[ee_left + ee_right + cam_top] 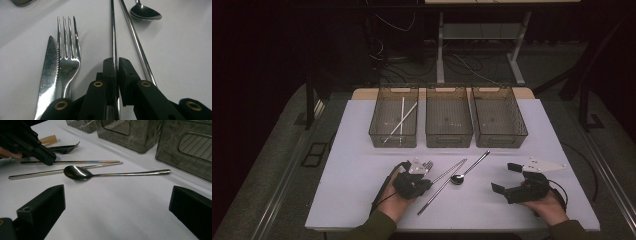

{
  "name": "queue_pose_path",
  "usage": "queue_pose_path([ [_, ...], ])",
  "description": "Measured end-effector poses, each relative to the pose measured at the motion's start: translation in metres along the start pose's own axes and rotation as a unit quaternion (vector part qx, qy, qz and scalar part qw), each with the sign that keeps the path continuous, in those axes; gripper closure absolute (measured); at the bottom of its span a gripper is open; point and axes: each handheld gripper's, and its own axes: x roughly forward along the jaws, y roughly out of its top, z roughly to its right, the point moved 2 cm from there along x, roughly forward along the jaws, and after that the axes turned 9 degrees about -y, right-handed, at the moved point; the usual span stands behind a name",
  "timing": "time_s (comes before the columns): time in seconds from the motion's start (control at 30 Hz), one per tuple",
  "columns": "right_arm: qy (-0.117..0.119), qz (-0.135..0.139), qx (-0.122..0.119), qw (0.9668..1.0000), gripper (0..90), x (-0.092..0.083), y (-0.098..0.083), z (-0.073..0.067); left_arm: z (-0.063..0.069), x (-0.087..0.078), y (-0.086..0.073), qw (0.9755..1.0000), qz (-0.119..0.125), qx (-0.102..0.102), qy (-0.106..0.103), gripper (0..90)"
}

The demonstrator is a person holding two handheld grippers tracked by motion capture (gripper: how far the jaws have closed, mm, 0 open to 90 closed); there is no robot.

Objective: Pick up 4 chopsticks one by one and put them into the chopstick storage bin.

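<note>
White table, three bins, dim room.
Left gripper [117, 65] pinches one metal chopstick [113, 32] at lower centre of the table [362, 190]; right gripper [512, 179] spread wide, lower right. Spoon [457, 178], fork [67, 52], knife [49, 72] alongside; bins [449, 116] behind, cabled floor beyond.

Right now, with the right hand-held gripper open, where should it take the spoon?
Probably mid-handle, from above, jaws across it: the spoon lies flat and apart from the chopsticks, its handle thin and straight, its bowl rounded. The right hand-held gripper is open.

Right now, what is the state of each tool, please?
Left tool: closed on a metal chopstick.
Right tool: open, holding nothing.
</note>
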Motion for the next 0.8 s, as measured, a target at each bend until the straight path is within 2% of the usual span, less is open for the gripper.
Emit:
queue_pose_path([
  [0.03, 0.000, 0.000, 0.000, 1.0000, 0.8, 0.000, 0.000, 0.000, 0.000, 0.000, -0.001, 1.0000, 0.004, -0.004, 0.000, 83.6],
  [0.2, 0.000, -0.001, -0.001, 1.0000, 0.8, 0.000, 0.000, -0.001, 0.004, 0.001, -0.001, 0.9999, 0.004, 0.004, 0.012, 84.9],
  [0.3, 0.000, 0.000, 0.001, 1.0000, 0.7, 0.000, 0.000, -0.001, 0.000, 0.000, -0.002, 1.0000, 0.010, -0.001, 0.002, 85.1],
  [0.33, 0.000, 0.000, 0.000, 1.0000, 0.8, 0.000, 0.000, -0.001, 0.001, 0.000, -0.002, 0.9999, 0.012, -0.010, 0.000, 85.1],
  [0.43, 0.001, 0.001, 0.001, 1.0000, 0.7, 0.000, 0.000, -0.001, -0.001, -0.001, -0.001, 0.9999, 0.009, -0.006, -0.004, 85.1],
  [0.47, 0.001, 0.001, 0.001, 1.0000, 0.8, 0.000, 0.000, -0.001, -0.002, -0.001, -0.001, 0.9998, 0.011, -0.012, -0.007, 85.1],
  [0.63, 0.001, 0.002, 0.001, 1.0000, 0.8, -0.001, 0.000, -0.001, -0.005, -0.008, 0.002, 0.9997, 0.017, -0.013, -0.013, 85.1],
  [0.67, 0.001, 0.002, 0.000, 1.0000, 0.8, -0.001, 0.000, -0.001, -0.005, -0.009, 0.002, 0.9995, 0.020, -0.022, -0.012, 85.1],
  [0.7, 0.001, 0.001, 0.001, 1.0000, 0.7, -0.001, 0.000, -0.001, -0.006, -0.011, 0.003, 0.9995, 0.022, -0.018, -0.015, 85.1],
  [0.73, 0.001, 0.002, 0.001, 1.0000, 0.7, 0.000, 0.000, -0.001, -0.006, -0.011, 0.003, 0.9993, 0.025, -0.024, -0.016, 85.1],
  [0.8, 0.002, 0.001, 0.001, 1.0000, 0.7, 0.000, 0.000, -0.001, -0.007, -0.014, 0.004, 0.9994, 0.023, -0.018, -0.020, 85.1],
])
